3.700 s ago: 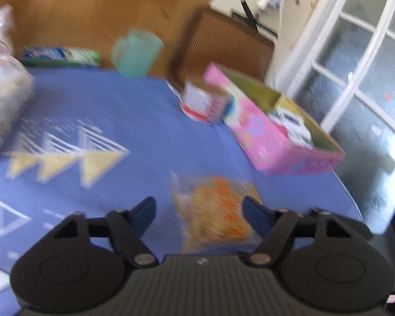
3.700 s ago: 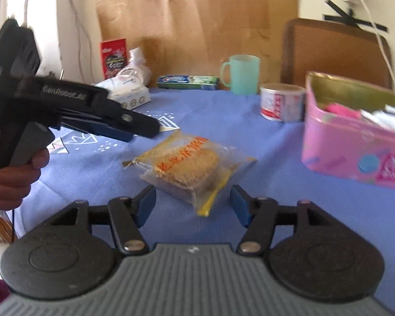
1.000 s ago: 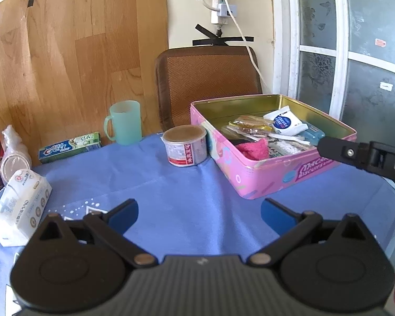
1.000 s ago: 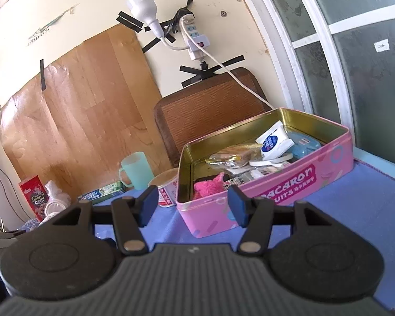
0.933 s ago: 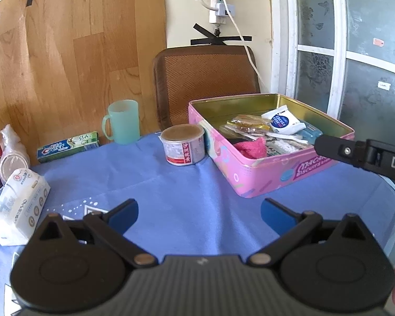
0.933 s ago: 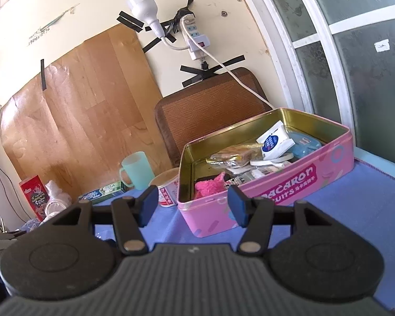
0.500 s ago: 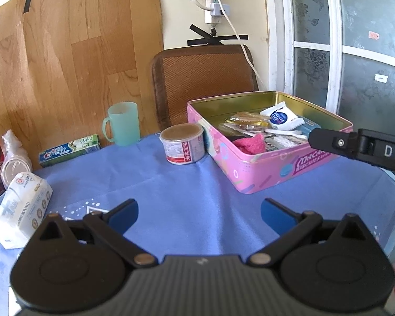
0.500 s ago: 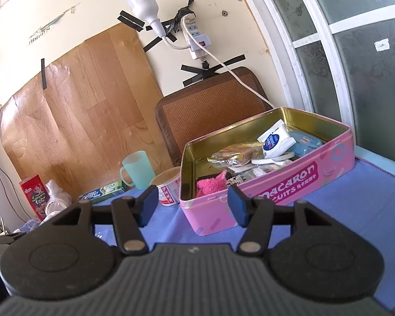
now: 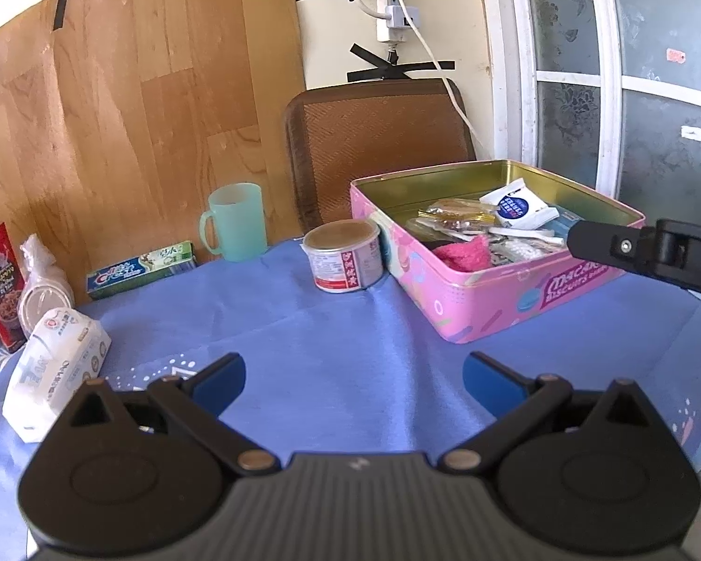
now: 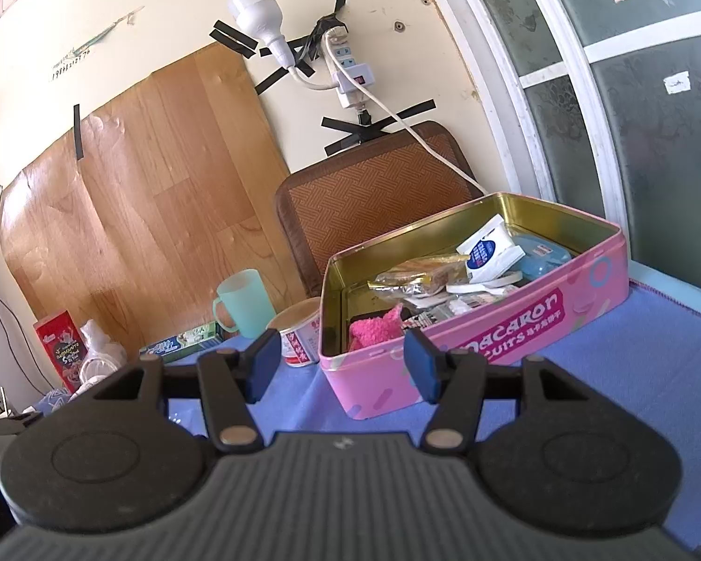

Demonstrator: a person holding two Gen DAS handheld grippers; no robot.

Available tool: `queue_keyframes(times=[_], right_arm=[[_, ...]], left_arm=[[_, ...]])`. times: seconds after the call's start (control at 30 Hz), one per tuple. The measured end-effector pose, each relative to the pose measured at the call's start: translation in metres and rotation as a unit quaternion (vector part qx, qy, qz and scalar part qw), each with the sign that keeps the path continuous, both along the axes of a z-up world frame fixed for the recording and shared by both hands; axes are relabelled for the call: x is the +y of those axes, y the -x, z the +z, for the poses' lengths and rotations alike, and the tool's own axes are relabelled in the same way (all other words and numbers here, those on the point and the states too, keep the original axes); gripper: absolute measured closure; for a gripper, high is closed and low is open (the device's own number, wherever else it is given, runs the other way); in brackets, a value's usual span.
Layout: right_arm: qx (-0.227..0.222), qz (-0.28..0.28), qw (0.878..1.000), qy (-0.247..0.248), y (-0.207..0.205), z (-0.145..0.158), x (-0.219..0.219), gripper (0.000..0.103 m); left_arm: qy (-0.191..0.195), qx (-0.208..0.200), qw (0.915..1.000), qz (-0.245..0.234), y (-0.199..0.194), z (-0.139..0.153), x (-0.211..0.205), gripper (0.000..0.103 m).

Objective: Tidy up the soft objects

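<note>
Hidden: pink tin contents overlap; lower items unreadable.
Pink fuzzy cloth: crumpled, inside tin's near corner.
Left tongs: released, empty.
Right tongs: released, empty, before tin.

Pink fluffy cloth lying inside pink tin.

"MACARON" on pink tin, "Crest" on toothpaste box

The left tongs hang with jaws spread wide and nothing between them. The right tongs also stand parted and empty, their black finger reaching in from the right of the left view.
</note>
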State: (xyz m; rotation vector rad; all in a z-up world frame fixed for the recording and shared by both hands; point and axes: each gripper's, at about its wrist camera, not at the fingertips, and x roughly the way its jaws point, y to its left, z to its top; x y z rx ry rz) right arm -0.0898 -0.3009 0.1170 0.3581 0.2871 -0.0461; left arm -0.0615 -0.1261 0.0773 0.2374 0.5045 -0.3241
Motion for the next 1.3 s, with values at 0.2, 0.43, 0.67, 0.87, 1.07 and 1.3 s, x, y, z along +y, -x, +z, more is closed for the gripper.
queue_keyframes(times=[0.2, 0.43, 0.67, 0.87, 1.07, 1.3], right_arm=[[-0.003, -0.003, 1.0, 0.002, 0.0, 0.001, 0.0, 0.042], [-0.006, -0.008, 1.0, 0.002, 0.0, 0.001, -0.001, 0.042], [-0.015, -0.013, 1.0, 0.004, 0.002, 0.003, -0.001, 0.042], [-0.013, -0.013, 1.0, 0.003, 0.002, 0.003, -0.002, 0.042], [-0.005, -0.014, 1.0, 0.001, -0.001, -0.001, -0.001, 0.042], [0.002, -0.013, 1.0, -0.001, -0.003, -0.006, -0.002, 0.042]], left_arm=[[-0.002, -0.009, 0.9999, 0.008, 0.001, 0.001, 0.001, 0.0], [-0.011, -0.016, 0.9998, 0.011, 0.002, 0.0, 0.001, 0.0], [-0.017, -0.013, 0.9998, 0.004, 0.004, -0.001, -0.002, 0.0], [-0.017, 0.008, 0.9998, 0.002, 0.001, -0.006, -0.003, 0.0], [-0.022, 0.031, 0.9993, 0.007, -0.001, -0.016, -0.005, 0.0], [-0.022, 0.051, 0.9984, 0.008, -0.004, -0.025, -0.003, 0.0]])
